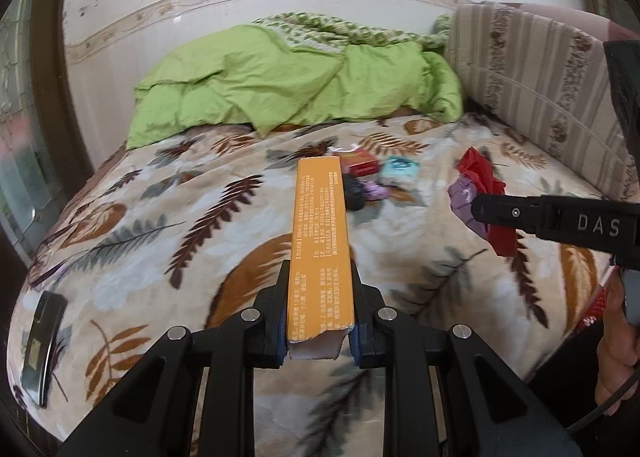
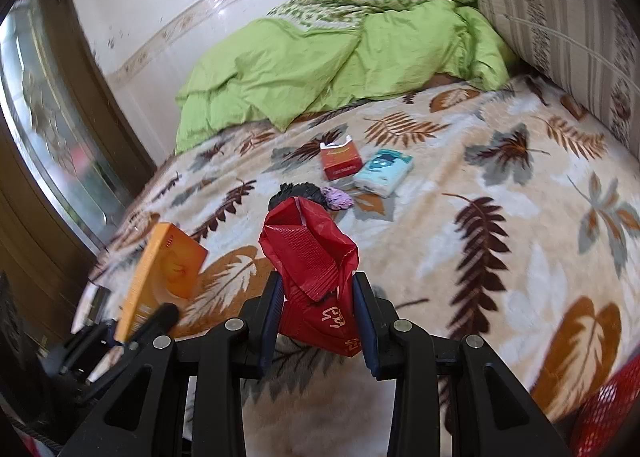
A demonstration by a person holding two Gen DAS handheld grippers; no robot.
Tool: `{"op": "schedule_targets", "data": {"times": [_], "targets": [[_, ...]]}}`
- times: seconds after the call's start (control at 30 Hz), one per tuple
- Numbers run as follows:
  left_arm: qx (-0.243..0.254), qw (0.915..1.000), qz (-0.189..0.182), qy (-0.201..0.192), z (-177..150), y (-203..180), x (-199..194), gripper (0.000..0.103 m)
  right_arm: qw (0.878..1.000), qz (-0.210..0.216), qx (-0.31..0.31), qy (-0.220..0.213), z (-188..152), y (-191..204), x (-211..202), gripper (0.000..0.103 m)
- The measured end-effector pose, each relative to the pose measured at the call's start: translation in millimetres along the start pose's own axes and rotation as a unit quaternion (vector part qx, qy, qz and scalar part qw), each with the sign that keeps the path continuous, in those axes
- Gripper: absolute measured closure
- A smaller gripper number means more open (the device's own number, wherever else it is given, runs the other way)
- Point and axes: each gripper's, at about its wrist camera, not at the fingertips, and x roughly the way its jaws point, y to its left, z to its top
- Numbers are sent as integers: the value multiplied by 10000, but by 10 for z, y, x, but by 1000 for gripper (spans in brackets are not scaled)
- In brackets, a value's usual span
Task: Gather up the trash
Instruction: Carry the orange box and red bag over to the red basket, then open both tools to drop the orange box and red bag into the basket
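My left gripper (image 1: 319, 281) is shut on a long orange box (image 1: 320, 233) and holds it above the bed; the box also shows in the right wrist view (image 2: 160, 277). My right gripper (image 2: 318, 289) is shut on a crumpled red plastic bag (image 2: 312, 261), also seen in the left wrist view (image 1: 486, 181) with something purple beside it. On the leaf-patterned blanket (image 2: 460, 217) lie a red cigarette pack (image 2: 340, 163), a light blue tissue pack (image 2: 384, 173), a black crumpled item (image 2: 292, 193) and a small purple wrapper (image 2: 338, 199).
A green duvet (image 1: 288, 85) is bunched at the bed's far end against the wall. A striped headboard cushion (image 1: 540, 85) runs along the right. A black phone (image 1: 42, 341) lies at the bed's left edge. A red mesh basket (image 2: 608, 413) is at lower right.
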Motion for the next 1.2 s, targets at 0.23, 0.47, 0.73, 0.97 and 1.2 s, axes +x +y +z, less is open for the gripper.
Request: {"op": "schedule_targets", "data": {"times": [0.23,0.47,0.73,0.97,1.2], "targets": [[402,9943,-982,-82,131,-608,-217,81,9981,-89,506,-338,-139,-518,-761,66],[1008,9658,-2388,-49,338,-1628,-444,81,9808,-910,1500,-850,-360,-1495,-1719,66],[1425,9161,-3721,440,413,-2860,-649,81,9427,-1963,2441,-1151,-762,-2369,-2553,66],[1578,8909,-4173,856,405,-3647,-587,60,9222,-2251,2892,-1233,-916,-2691,-2787,44],[1223,9064,-3956,837,450,-3290,-530,54,9219,-2238,2894,-1279,-924,-2810,-2834,44]]}}
